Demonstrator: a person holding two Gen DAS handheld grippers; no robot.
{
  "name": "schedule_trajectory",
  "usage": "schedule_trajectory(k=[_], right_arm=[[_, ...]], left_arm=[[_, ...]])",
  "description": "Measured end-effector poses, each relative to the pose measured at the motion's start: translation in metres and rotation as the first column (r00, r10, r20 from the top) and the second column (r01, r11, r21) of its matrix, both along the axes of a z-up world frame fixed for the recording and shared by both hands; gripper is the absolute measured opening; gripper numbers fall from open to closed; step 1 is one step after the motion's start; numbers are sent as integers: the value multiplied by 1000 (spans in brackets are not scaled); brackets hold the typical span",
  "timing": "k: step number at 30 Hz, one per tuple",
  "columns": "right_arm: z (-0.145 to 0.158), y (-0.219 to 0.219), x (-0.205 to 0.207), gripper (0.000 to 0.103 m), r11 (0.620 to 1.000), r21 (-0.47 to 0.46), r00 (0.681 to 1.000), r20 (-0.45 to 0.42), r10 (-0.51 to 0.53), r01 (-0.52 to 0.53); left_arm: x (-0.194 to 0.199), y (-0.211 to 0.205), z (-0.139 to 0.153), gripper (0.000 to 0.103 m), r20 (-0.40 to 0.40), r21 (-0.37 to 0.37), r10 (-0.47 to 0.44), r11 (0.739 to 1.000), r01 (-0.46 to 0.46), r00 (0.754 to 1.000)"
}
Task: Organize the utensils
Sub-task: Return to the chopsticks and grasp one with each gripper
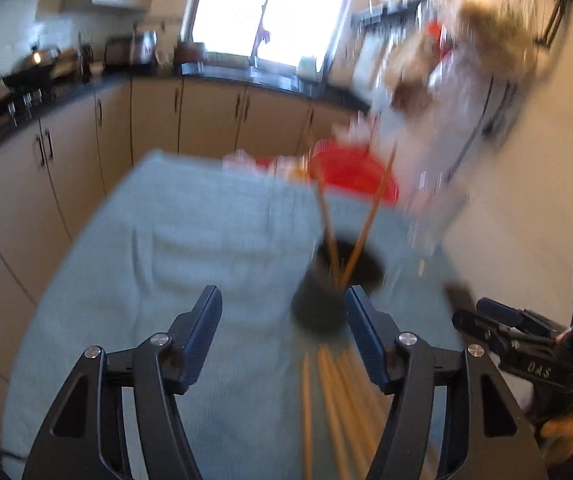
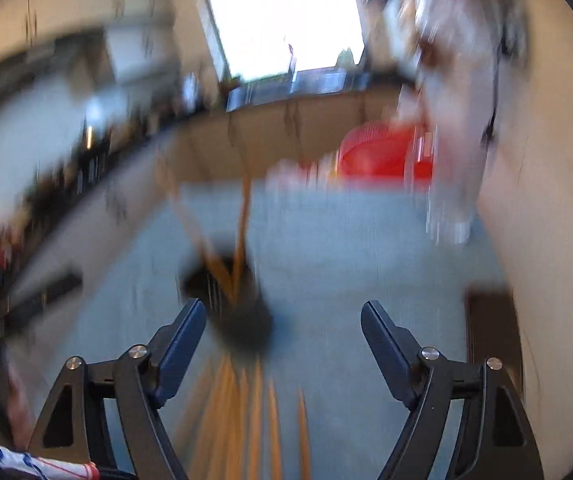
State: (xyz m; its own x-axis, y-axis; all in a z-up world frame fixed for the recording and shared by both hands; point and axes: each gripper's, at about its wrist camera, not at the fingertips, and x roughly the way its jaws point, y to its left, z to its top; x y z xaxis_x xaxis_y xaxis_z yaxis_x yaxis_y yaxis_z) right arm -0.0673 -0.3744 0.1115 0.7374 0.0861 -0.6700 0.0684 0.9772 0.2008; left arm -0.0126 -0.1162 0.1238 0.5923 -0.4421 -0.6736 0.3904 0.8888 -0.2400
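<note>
Loose thin wooden chopsticks (image 1: 334, 408) lie on pale blue-green tablecloth (image 1: 190, 240), just before dark round holder cup (image 1: 326, 288) holding two. I judge them light, stiff, slippery; pinch mid-length. My left gripper (image 1: 282, 344) and right gripper (image 2: 282, 344) both gape, empty.

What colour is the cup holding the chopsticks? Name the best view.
Black cup; clearest in the left wrist view.

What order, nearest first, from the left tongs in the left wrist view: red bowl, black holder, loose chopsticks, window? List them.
1. Loose chopsticks, between the tongs, toward the right finger.
2. Black holder, just ahead, right.
3. Red bowl, at the cloth's far edge.
4. Window, back wall.
</note>
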Motion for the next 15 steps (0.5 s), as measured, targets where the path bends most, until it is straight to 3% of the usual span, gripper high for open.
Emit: schedule_trajectory(k=[1, 3, 5, 10, 12, 14, 15], right_arm=[[-22, 2, -9, 58, 999, -27, 996, -87, 25, -27], [-50, 3, -21, 47, 998, -48, 984, -177, 31, -40], [-81, -1, -34, 44, 999, -3, 963, -265, 42, -44], [-109, -4, -47, 43, 998, 44, 945, -323, 57, -46], [-110, 1, -47, 43, 998, 19, 945, -323, 56, -53], [-108, 6, -46, 43, 998, -2, 944, -324, 60, -64], [-107, 9, -43, 43, 998, -8, 944, -325, 62, -69]], left_arm=[[-2, -1, -12, 63, -36, 16, -9, 1000, 10, 999], [-10, -4, -39, 59, -108, 35, -46, 998, 50, 993], [-19, -13, -55, 55, -127, 78, -80, 993, 91, 989], [-38, -40, -84, 54, -167, 192, -159, 963, 190, 973], [-39, -51, -94, 45, -194, 243, -164, 947, 210, 967], [-37, -52, -104, 27, -225, 268, -159, 938, 218, 961], [-35, -53, -109, 24, -244, 277, -154, 935, 221, 957]])
